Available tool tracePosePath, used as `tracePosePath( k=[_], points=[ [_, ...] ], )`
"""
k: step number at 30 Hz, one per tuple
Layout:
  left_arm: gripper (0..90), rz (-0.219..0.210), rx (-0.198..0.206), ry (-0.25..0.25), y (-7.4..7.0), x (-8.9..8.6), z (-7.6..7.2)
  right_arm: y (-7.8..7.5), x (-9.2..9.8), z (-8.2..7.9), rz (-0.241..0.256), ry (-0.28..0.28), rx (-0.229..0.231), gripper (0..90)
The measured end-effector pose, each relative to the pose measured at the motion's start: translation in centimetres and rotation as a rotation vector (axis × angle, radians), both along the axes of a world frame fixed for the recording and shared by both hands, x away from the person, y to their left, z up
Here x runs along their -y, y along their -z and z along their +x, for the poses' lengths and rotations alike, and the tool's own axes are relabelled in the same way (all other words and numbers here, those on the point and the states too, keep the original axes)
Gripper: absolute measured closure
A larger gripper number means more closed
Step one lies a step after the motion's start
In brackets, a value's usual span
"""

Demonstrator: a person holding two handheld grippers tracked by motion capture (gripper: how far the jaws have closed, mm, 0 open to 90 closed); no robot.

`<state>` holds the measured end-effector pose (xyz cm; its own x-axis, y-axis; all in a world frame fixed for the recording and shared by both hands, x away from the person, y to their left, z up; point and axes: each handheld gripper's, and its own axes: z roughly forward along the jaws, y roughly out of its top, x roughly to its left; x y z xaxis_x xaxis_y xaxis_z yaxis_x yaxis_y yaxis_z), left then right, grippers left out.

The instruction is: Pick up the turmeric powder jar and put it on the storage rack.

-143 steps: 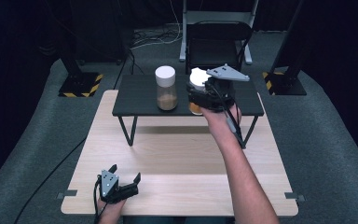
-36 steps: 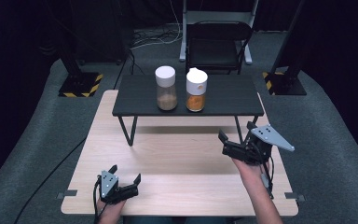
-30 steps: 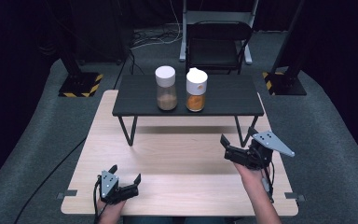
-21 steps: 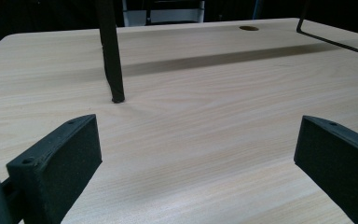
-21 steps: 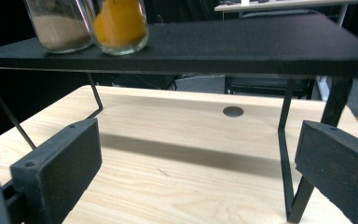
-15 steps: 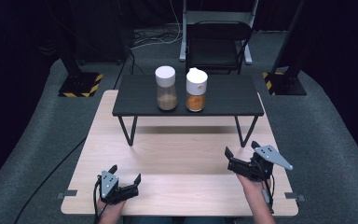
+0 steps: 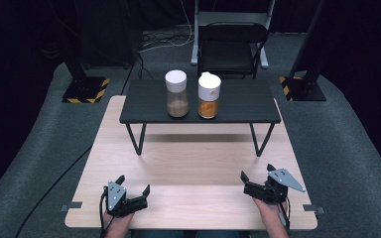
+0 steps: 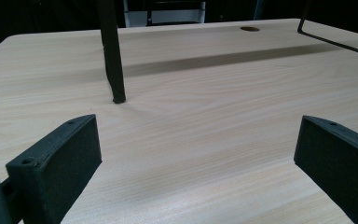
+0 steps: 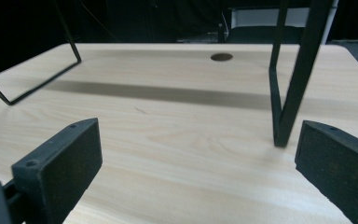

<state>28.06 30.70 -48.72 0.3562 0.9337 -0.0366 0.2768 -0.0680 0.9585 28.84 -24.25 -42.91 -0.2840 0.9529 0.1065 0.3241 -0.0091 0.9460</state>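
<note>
Bare wooden table (image 7: pixel 188 168) ahead of both grippers; black shelf (image 7: pixel 243 106) legs and two jars (image 7: pixel 177 93) beyond.

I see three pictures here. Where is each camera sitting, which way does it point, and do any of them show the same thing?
High view: above the person's side, looking forward and down; both hands, left gripper, right gripper.
Left gripper view: riding that gripper, low over the wooden table, between its open jaws.
Right gripper view: likewise on the right gripper, jaws open.
Shared: both gripper views show the black shelf's legs.
</note>
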Motion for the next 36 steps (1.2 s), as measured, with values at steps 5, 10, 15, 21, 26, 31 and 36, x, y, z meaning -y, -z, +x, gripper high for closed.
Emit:
tracePosePath(
  k=[5, 10, 15, 21, 26, 31, 36],
  points=[
    [0.2, 0.005, 0.001, -0.008, 0.0, 0.2, 0.0, 0.7, -0.1, -0.2, -0.007, 0.002, -0.032, 0.0],
    [0.4, 0.004, 0.005, -0.009, 0.0, 0.2, 0.0, 1.9, -0.1, -0.4, -0.005, 0.009, -0.048, 0.0],
    [0.5, 0.005, 0.004, -0.011, 0.0, 0.2, -0.1, 2.6, -0.4, -0.6, -0.022, 0.039, -0.073, 0.0],
    [0.7, 0.000, 0.005, -0.018, 0.1, 0.3, -0.1, 3.0, -0.3, -0.3, -0.006, 0.031, -0.107, 0.0],
    [0.9, -0.007, -0.011, -0.016, -0.1, 0.1, 0.1, 3.2, -0.6, 0.2, -0.002, 0.046, -0.130, 0.3],
    [1.0, -0.006, -0.003, -0.013, 0.0, 0.1, 0.0, 2.8, -0.9, 0.8, -0.016, 0.054, -0.176, 0.3],
    [0.9, -0.008, -0.001, -0.010, 0.0, 0.0, 0.0, 2.7, -1.1, 1.0, -0.023, 0.060, -0.186, 0.4]
  ],
)
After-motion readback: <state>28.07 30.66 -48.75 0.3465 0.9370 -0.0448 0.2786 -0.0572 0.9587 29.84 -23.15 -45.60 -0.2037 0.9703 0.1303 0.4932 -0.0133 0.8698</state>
